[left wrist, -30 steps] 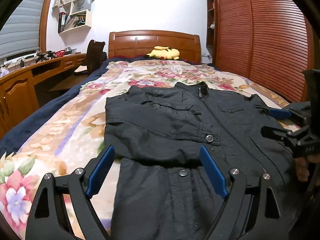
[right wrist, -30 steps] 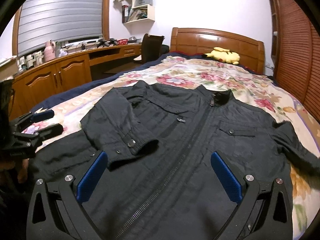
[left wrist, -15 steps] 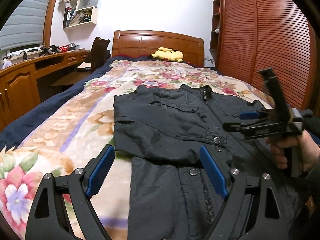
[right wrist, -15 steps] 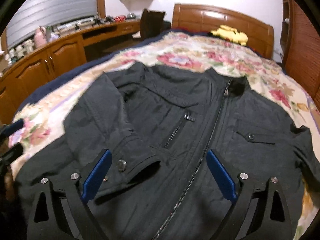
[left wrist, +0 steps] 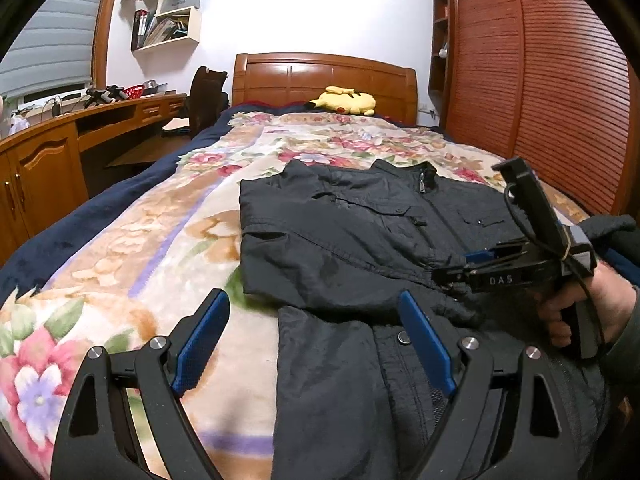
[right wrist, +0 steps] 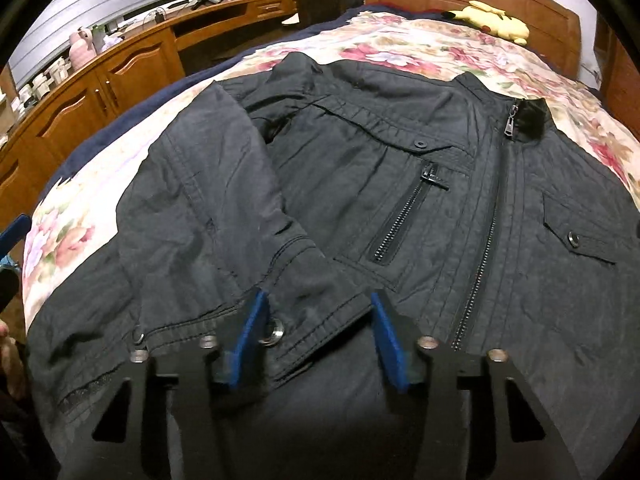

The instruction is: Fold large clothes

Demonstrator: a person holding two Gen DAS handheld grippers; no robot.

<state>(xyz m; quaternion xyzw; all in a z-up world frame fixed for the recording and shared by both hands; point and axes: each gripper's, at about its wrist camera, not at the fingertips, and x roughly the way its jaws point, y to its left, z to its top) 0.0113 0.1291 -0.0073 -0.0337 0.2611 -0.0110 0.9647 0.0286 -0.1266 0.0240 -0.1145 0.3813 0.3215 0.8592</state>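
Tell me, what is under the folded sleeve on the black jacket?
Under the folded sleeve lies the jacket front, with its chest pocket zipper showing beside the sleeve. The jacket part right beneath the sleeve is covered. The right claw is closing around the cuff.

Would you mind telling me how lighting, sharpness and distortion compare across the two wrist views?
Left wrist view: overexposed white wall, sharp black jacket, bowed wardrobe door. Right wrist view: dimmer, slightly soft; the jacket bulges; the right gripper, closing over the cuff, is shadowed.
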